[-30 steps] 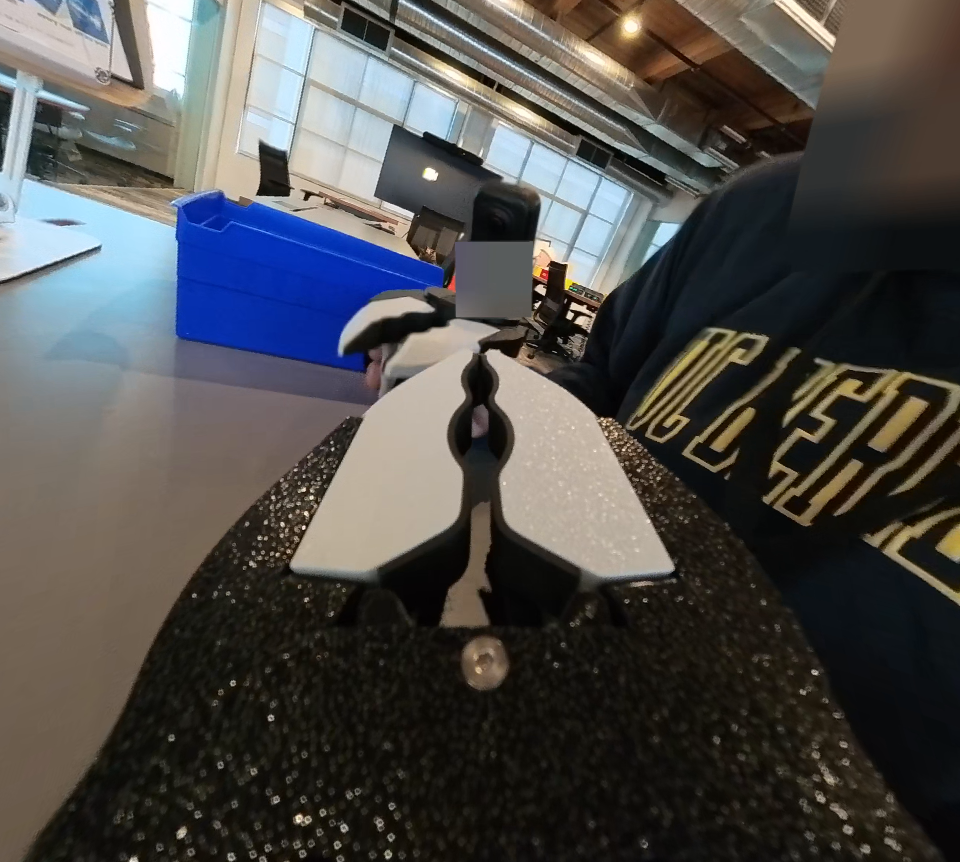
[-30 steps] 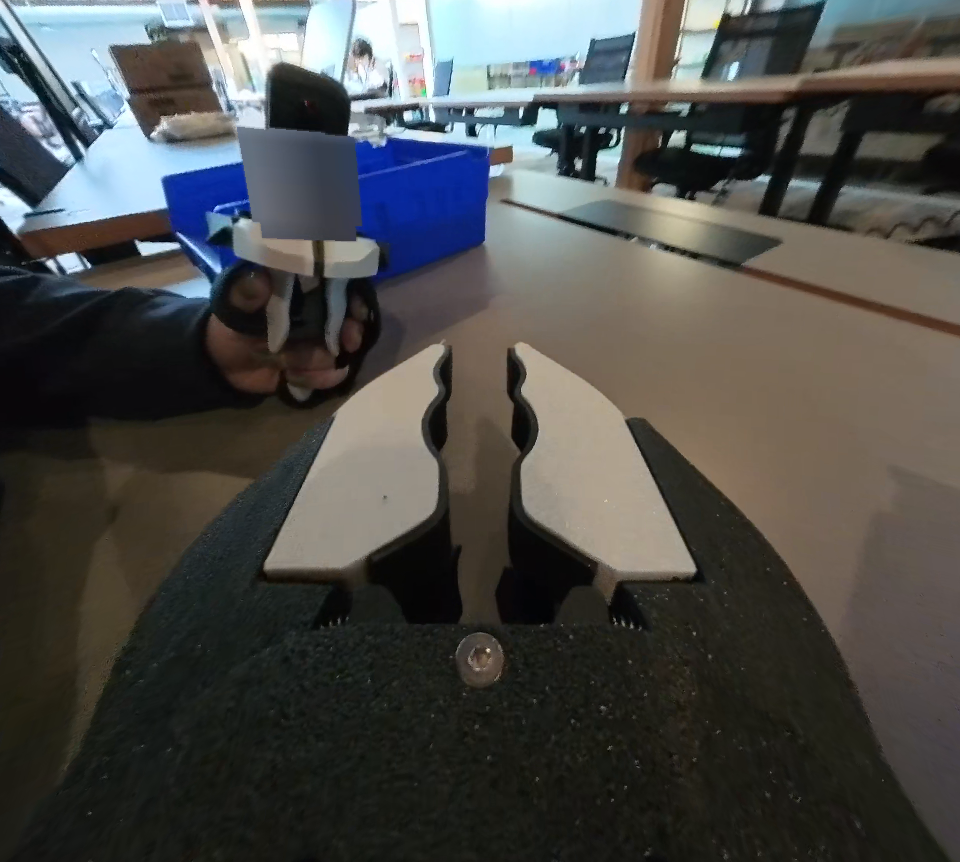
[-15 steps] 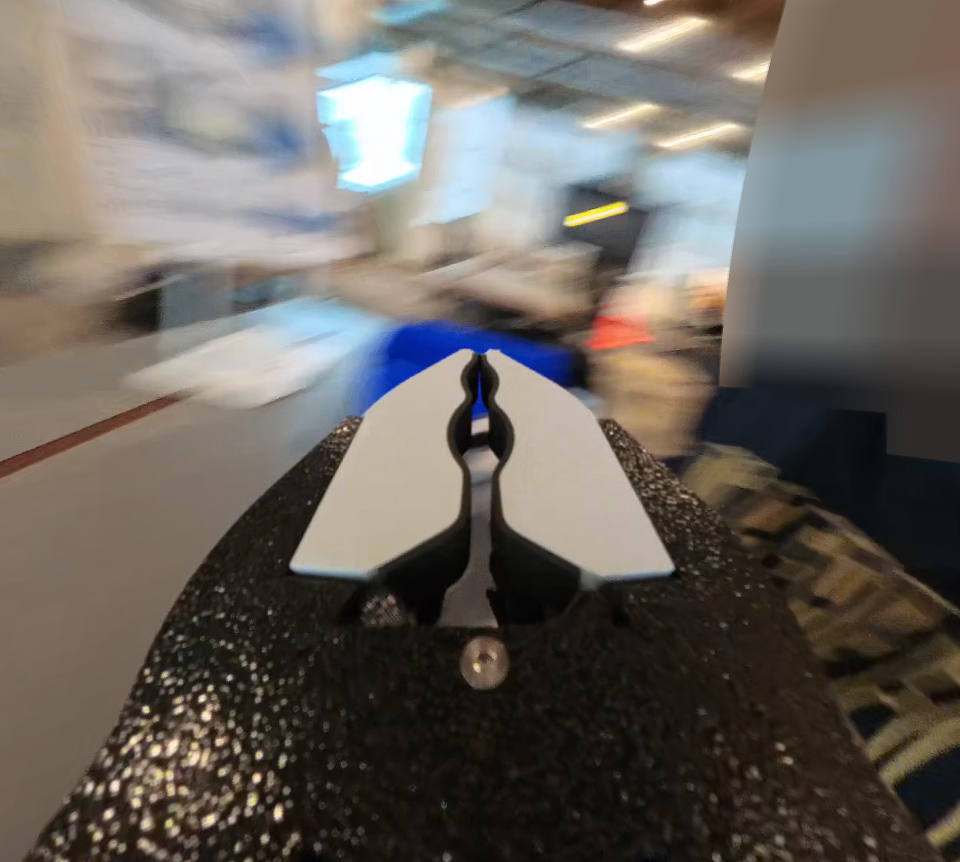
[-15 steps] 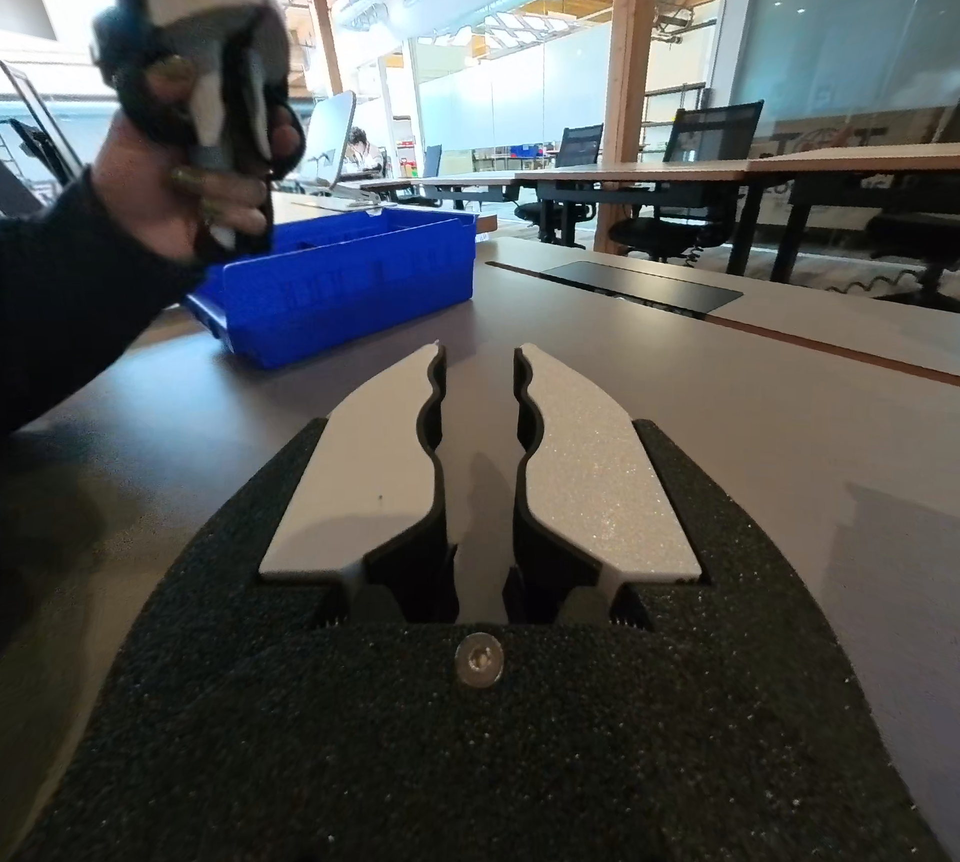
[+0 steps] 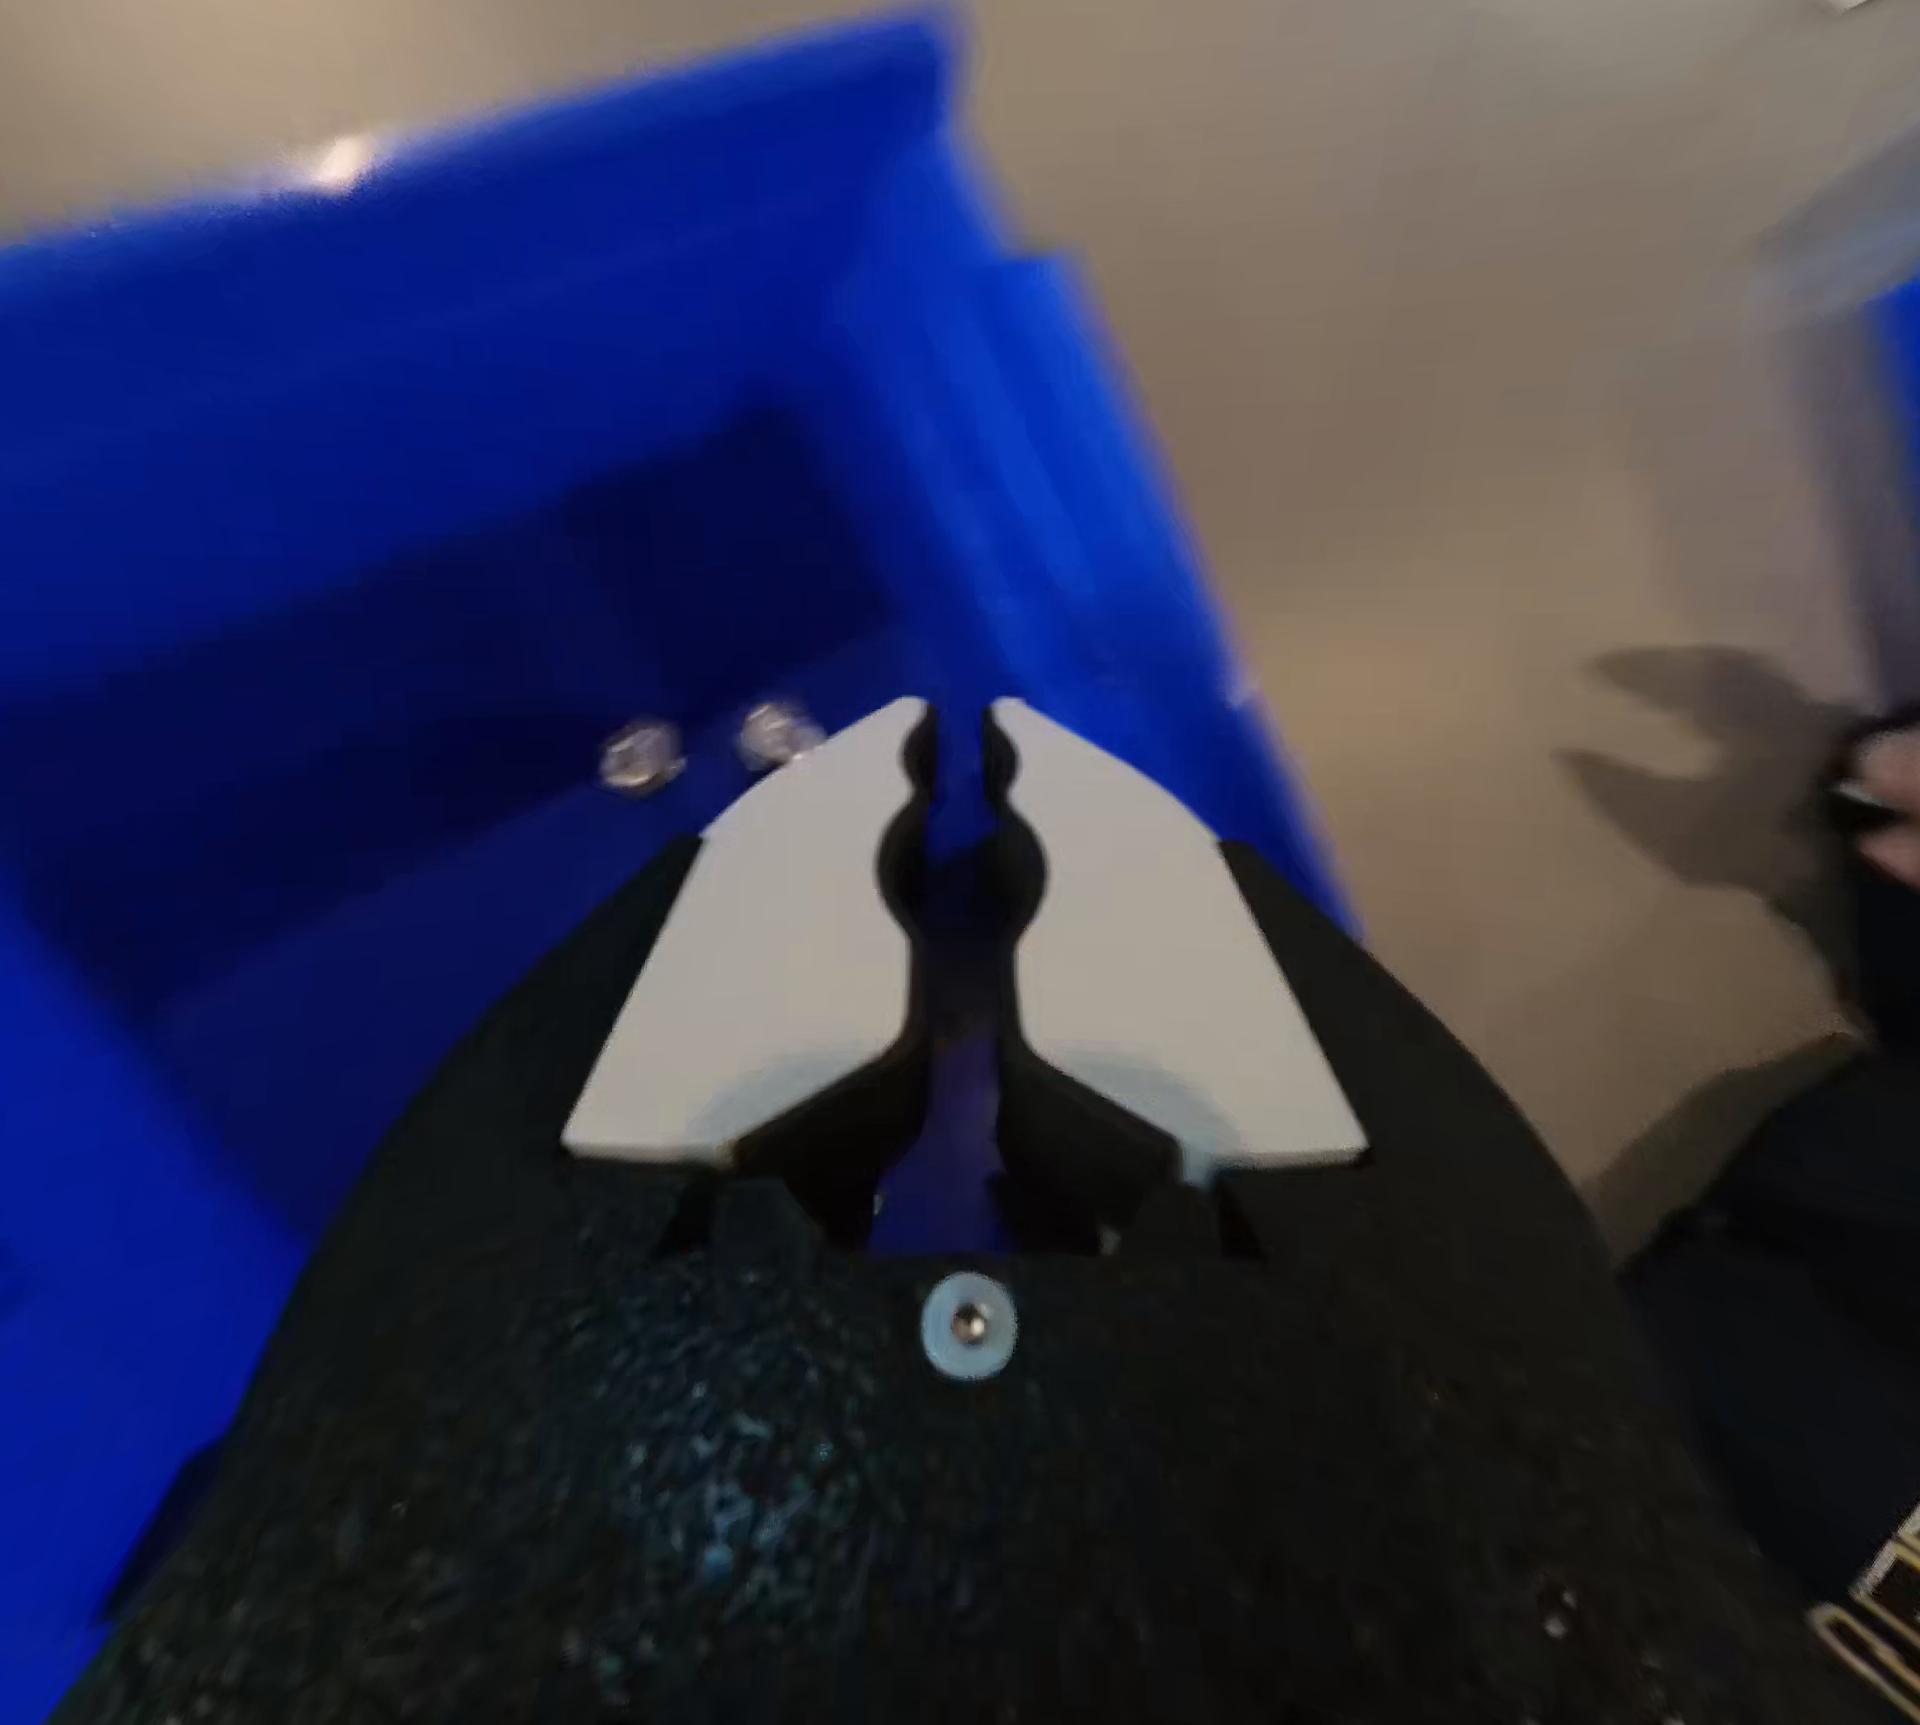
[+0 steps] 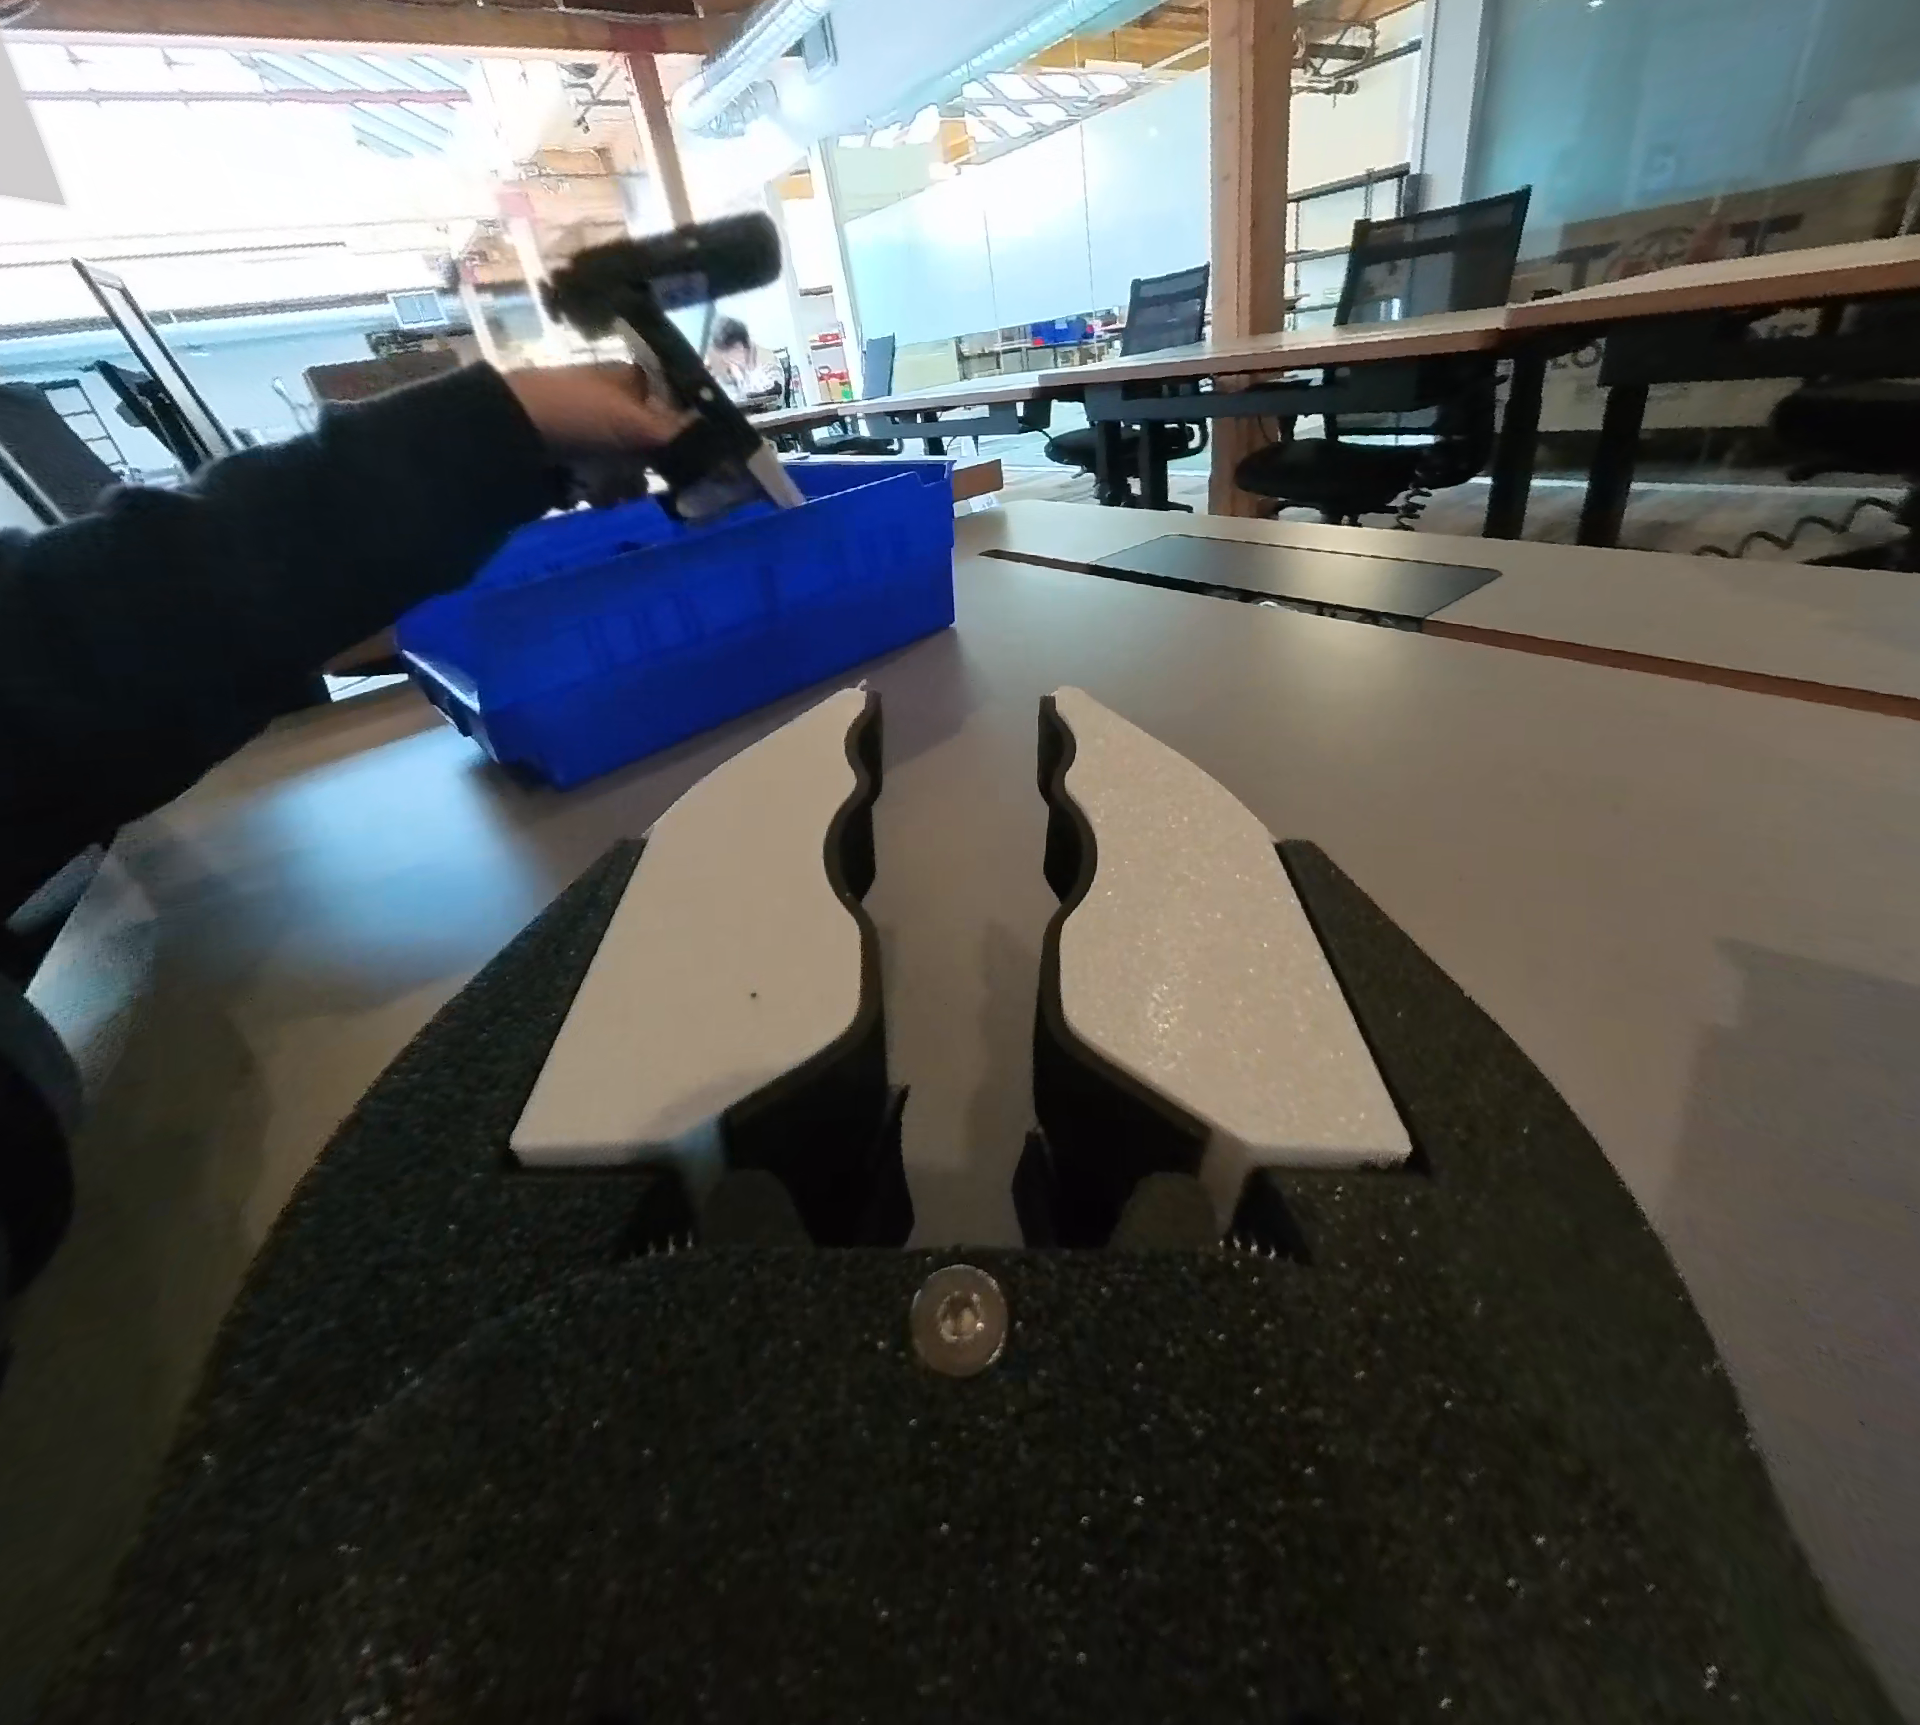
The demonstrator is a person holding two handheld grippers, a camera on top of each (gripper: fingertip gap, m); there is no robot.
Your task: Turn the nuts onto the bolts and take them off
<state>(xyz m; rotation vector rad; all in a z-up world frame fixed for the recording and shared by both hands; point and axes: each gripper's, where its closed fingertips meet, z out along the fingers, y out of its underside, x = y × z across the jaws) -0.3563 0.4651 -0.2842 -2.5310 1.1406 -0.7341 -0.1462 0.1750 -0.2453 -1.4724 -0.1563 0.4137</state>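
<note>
I see heavy motion blur in left wrist view: two small shiny metal pieces (image 5: 707,745) in the blue plastic bin (image 5: 436,387), can't tell nuts from bolts. Right wrist view: bin wall (image 6: 727,626) hides its contents.

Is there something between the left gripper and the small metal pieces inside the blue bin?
Nothing visible. The left gripper is tilted down over the open blue bin, and the two shiny pieces lie on its floor just left of the fingertips. The frame is blurred, so nuts or bolts cannot be told apart.
</note>
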